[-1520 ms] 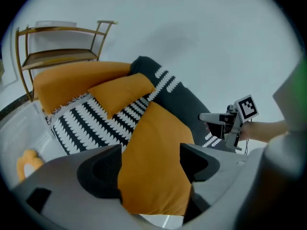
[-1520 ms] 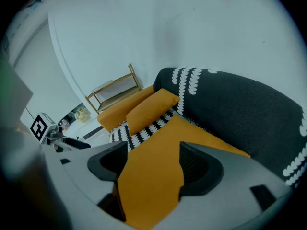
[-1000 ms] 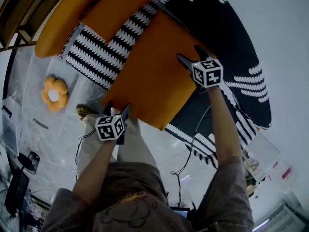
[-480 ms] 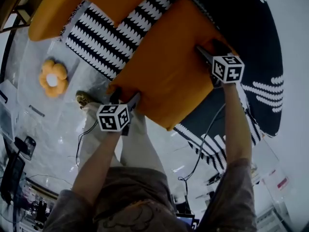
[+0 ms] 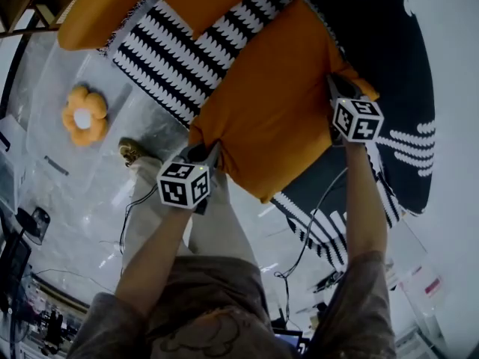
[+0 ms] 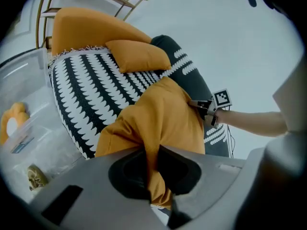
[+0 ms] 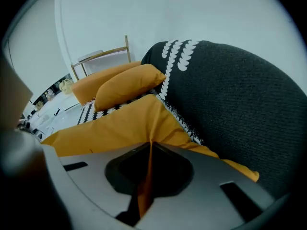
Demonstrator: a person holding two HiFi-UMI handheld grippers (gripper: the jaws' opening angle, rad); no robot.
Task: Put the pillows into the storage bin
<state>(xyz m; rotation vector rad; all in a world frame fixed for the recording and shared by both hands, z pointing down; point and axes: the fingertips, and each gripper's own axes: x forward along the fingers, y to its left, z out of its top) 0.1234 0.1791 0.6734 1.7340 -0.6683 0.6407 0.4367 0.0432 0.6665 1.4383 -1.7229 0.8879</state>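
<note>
Pillows of orange colour are three. One orange pillow [image 5: 277,118] is held at two places. The left gripper [image 5: 203,152] has its jaws clamped on the near corner of it, and the right gripper [image 5: 337,96] has its jaws clamped on a fold at the opposite edge. Both pairs of jaws have just been closing, and the orange cloth stands pinched between them in each gripper view.

Beyond the left jaws lies a second orange pillow [image 6: 139,54], and farther behind it a bigger one [image 6: 86,28]. All three rest on one black-and-white patterned cover [image 5: 172,58]. Just beside the right jaws, on their right, rises one large black cushion [image 5: 382,58] with white marks.

To the left of the left jaws, and well apart from them, stands one clear storage bin [image 6: 29,63]. One flower-shaped orange cushion [image 5: 84,117] lies inside it.

The floor [image 5: 262,223] under the person's legs is pale and glossy, with thin cables on it. The wall [image 7: 144,13] beyond the right jaws is plain white, and one wooden frame [image 7: 103,56] stands against it, behind the pillows.
</note>
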